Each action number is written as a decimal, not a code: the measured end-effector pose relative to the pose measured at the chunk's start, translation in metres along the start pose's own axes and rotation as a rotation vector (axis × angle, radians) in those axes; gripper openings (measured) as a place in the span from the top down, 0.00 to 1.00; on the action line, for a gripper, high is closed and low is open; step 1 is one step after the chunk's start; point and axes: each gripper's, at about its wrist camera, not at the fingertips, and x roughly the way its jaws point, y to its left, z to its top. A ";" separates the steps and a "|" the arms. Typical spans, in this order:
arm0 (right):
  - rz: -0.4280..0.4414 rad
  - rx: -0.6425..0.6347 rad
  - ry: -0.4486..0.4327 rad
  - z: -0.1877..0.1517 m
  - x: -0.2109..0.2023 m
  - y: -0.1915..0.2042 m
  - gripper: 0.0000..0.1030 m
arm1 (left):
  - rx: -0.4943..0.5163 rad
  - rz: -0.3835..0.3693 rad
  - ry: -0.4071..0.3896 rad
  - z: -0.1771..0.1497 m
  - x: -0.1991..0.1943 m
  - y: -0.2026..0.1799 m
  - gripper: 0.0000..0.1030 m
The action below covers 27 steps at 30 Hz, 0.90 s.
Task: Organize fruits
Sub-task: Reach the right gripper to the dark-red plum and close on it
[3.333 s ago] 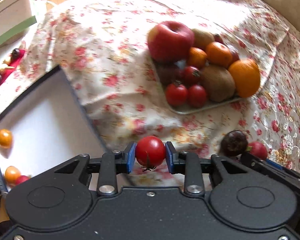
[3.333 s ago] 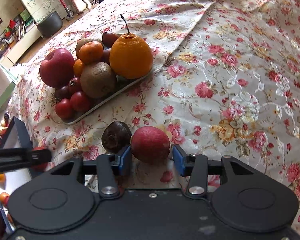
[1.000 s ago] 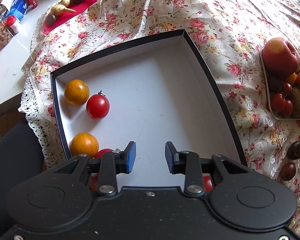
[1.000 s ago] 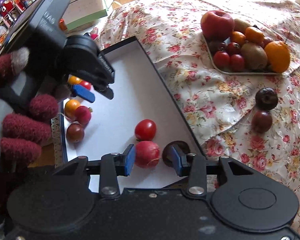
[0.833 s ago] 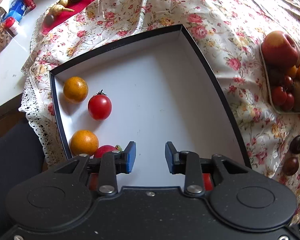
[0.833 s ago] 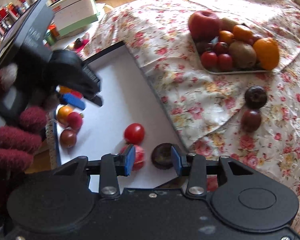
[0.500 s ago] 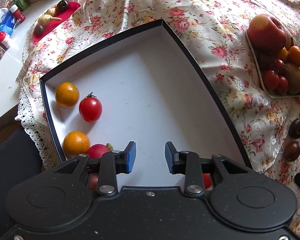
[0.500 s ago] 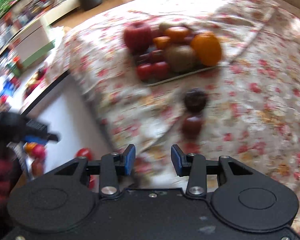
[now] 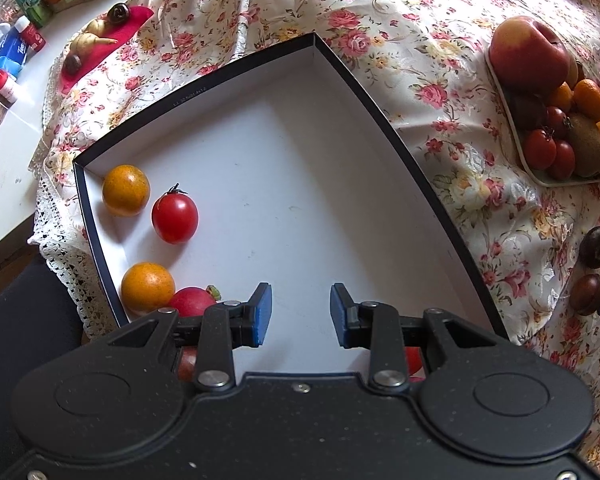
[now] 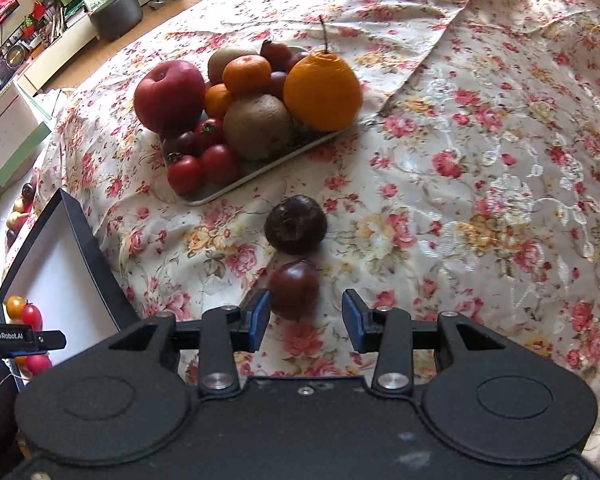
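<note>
now my right claw (image 10: 303,317) is open, jaws spread low over the flowered cloth (image 10: 480,184), with the nearer dark plum (image 10: 294,289) just ahead of them and crowding the left blue pad (image 10: 259,320). a second dark plum (image 10: 296,229) sits just beyond it, close enough that i cannot tell if they touch. my left claw (image 9: 300,314) is open too and holds nothing, hovering over the white floor of the box (image 9: 380,108); two oranges and a tomato (image 9: 175,218) lie along the box's left wall, and more fruit hides under the claw at the near edge. the tray (image 10: 260,176) of piled fruit sits farther back on the cloth.

the step, as i judge it, is picking up the nearer plum. to do it well i should slide a touch left so the fruit centres between the pads, push forward until they straddle its widest part, then close gently; off-centre, a round skin could squirt out or nudge its neighbour.
</note>
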 end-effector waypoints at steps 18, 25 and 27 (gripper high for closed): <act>-0.052 -0.047 0.023 -0.001 0.030 0.012 0.65 | 0.074 -0.004 -0.056 -0.004 -0.012 -0.016 0.60; -0.054 0.045 -0.020 -0.001 0.005 -0.032 0.65 | 0.193 -0.109 -0.099 -0.011 -0.035 -0.071 0.60; -0.061 0.084 -0.033 -0.001 -0.002 -0.050 0.65 | 0.227 -0.153 -0.084 -0.011 -0.036 -0.097 0.60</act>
